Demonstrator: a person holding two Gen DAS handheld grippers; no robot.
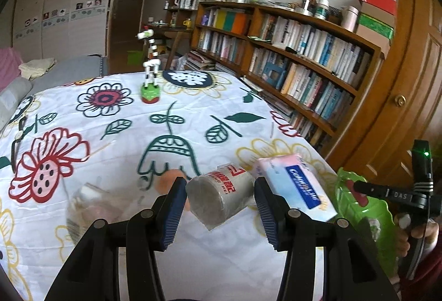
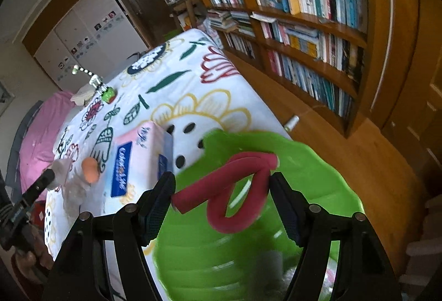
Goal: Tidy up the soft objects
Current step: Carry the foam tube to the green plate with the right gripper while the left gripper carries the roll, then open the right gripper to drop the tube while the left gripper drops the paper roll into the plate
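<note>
My left gripper is shut on a wrapped toilet paper roll with red print and holds it above the flowered table. A pink-and-blue tissue pack lies just right of it and also shows in the right wrist view. My right gripper is shut on a looped red foam tube over a green plastic basket at the table's right edge. An orange ball lies left of the tissue pack.
A clear plastic bag lies at the left on the flowered cloth. A toy giraffe on a green base stands at the far side. A bookshelf and a wooden door stand to the right.
</note>
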